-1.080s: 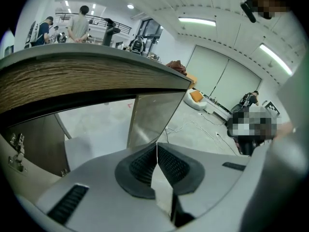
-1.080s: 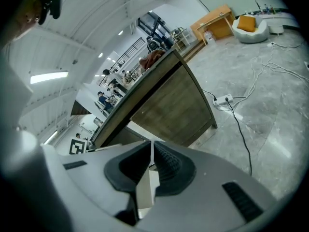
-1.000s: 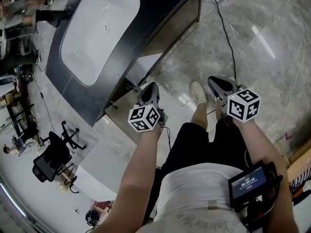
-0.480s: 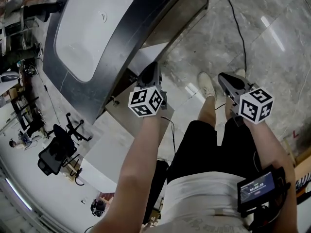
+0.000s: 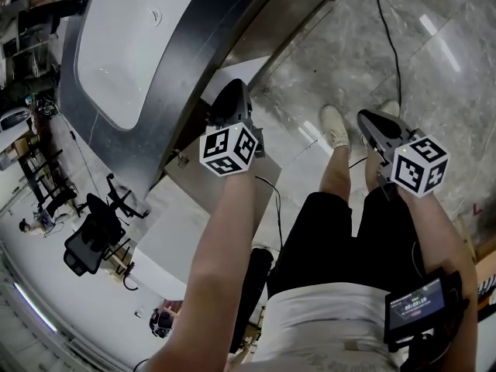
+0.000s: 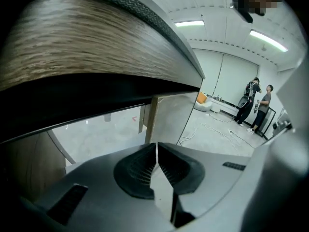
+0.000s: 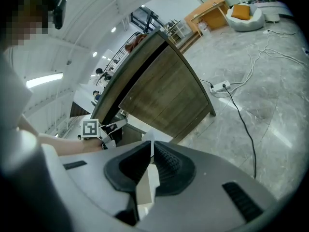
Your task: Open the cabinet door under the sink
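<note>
step: swing cabinet door point(image 5: 188, 179) under sink point(image 5: 124, 45) wider, it seems ajar | left tool point(image 5: 229, 99) closed, empty, near door edge | right tool point(image 5: 373, 122) closed, empty, well apart | advice: hook edge, follow hinge arc

No words or brand names clear enough to read anywhere. Only black-and-white square markers, patterns without letters, on the cube point(image 5: 229, 149) of the left gripper point(image 5: 225, 93) and on the cube point(image 5: 421, 166) of the right gripper point(image 5: 366, 118). On the small screen point(image 5: 415, 304) at the waist, one row of light digits like a timer, too small to read. On the floor point(image 5: 457, 76) near the right edge, a small red mark point(image 5: 475, 208) shaped like an L.
</note>
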### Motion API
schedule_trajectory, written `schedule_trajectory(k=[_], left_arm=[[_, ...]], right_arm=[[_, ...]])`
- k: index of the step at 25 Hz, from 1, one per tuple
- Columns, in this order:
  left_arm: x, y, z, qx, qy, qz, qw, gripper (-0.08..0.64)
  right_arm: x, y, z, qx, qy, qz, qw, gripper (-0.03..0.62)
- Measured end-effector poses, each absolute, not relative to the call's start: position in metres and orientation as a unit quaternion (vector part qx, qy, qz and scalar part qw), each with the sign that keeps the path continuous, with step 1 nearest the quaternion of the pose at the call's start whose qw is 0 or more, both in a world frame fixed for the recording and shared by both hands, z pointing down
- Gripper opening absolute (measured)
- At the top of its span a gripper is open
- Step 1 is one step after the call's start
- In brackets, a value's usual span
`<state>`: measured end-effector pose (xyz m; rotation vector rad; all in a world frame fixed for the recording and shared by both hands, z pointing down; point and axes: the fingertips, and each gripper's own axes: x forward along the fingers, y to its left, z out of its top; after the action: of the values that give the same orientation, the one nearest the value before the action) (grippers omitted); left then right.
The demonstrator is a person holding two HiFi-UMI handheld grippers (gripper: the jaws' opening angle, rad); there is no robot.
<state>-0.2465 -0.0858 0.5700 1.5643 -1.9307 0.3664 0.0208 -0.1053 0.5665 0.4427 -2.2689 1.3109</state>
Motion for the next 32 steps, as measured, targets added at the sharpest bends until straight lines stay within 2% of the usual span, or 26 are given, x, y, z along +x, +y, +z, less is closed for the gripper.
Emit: schedule_trajectory(k=[6,17,25,32], left_arm=[[-0.252,-0.095,0.569,0.604,-0.724,0.148,0.298,0.046],[-0.261,-0.107,0.576,0.616,-0.716,0.154,0.290,0.251],[-0.266,-0.125,0.575,0.628,-0.709,0.146,0.287,0.251],[-0.260,-0.139,0.574,0.636,-0.703,0.154,0.278,0.168]], right_arm=[[0.026,-0.102,0.574,0.169,-0.821,0.486,0.248,0.031],[0.029,-0.099,0.584,0.183,-0.811,0.493,0.258,0.031],[0.033,-0.091,0.587,0.200,-0.800,0.502,0.261,0.031],[0.047,-0.095,0.584,0.221,-0.796,0.501,0.256,0.031]])
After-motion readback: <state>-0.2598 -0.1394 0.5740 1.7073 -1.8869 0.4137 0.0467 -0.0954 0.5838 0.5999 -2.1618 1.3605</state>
